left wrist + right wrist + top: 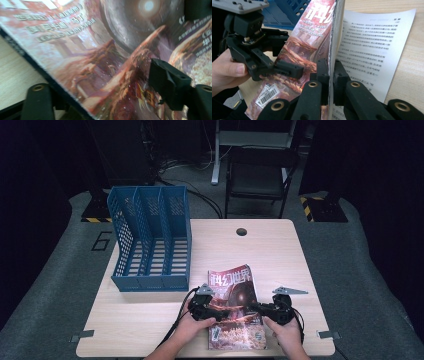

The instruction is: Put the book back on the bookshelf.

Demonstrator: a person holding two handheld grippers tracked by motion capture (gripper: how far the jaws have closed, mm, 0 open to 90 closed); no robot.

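A magazine [234, 287] with a reddish science-fiction cover lies at the table's near middle, between my two grippers. My right gripper [331, 72] is shut on the magazine's [307, 50] right edge and holds the cover and several pages raised on edge, while a printed page [372, 45] lies flat beside them. In the high view it [257, 309] comes in from the right. My left gripper [100, 85] straddles the magazine's [100, 45] left edge, one jaw under it and one over the cover, with a wide gap between them. From above it [220, 312] reaches in from the left.
A blue three-slot file rack [150, 240] stands on the wooden table [280, 255] at the back left, close to the magazine's far corner. A round cable hole [241, 231] sits at the far edge. A dark chair [257, 175] stands beyond the table.
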